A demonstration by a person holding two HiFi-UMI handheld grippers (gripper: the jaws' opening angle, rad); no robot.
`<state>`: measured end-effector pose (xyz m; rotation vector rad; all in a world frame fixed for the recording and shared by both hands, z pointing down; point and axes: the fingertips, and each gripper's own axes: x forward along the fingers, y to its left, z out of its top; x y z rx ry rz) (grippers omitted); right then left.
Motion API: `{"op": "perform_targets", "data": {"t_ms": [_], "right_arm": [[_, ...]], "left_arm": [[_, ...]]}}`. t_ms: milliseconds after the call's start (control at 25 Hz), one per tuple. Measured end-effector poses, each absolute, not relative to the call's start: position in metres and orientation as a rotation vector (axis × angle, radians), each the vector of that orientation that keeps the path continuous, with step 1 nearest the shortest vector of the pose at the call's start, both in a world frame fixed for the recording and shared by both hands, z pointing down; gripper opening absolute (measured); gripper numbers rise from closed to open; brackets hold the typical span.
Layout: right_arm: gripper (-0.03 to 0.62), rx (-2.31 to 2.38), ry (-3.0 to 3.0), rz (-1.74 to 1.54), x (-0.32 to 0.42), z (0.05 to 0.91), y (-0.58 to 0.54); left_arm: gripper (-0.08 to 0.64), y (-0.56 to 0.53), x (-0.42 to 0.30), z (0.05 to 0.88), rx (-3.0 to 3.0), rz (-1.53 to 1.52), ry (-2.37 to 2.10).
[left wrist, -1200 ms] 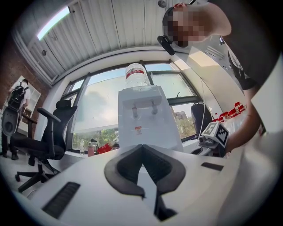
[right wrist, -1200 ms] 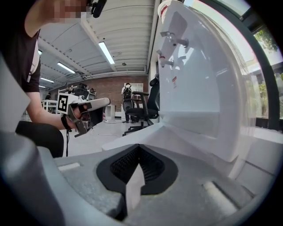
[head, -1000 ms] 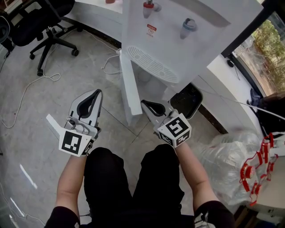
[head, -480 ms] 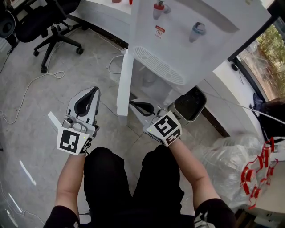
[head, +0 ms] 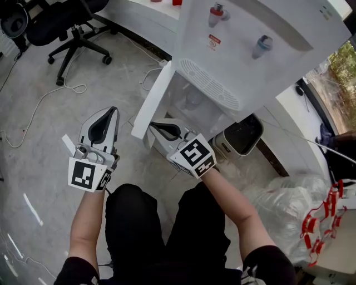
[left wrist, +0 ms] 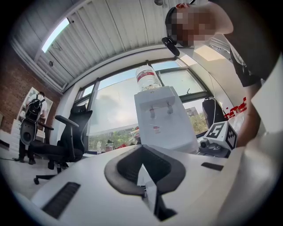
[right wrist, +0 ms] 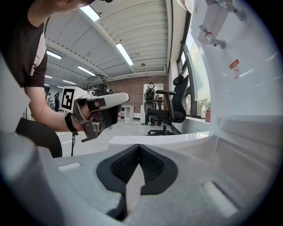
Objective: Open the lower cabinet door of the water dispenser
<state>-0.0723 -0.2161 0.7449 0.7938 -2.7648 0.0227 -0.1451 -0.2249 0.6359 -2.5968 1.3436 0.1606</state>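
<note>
Cabinet door (head: 152, 101) ajar; one red tap (head: 216, 14), one blue tap (head: 262, 46).

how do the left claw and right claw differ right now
The left claw hangs over the floor, clear of the dispenser; the right claw sits at the inner side of the open cabinet door. The left points straight ahead, the right angles leftward. Both are shut, holding nothing.
</note>
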Motion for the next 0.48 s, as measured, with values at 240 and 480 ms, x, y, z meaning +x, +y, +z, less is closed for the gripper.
{"op": "perform_targets", "data": {"t_ms": [240,480], "right_arm": [[0.005,0.76,-2.775,-0.011,-0.1,0.742,-0.226],[0.005,0.755,-2.771,-0.024,-0.119,0.741,-0.237]], "left_arm": [[0.006,-0.225,-0.166,0.636,-2.577,0.152,1.383],[0.006,-0.228,-0.18,0.634,-2.558,0.151,1.407]]}}
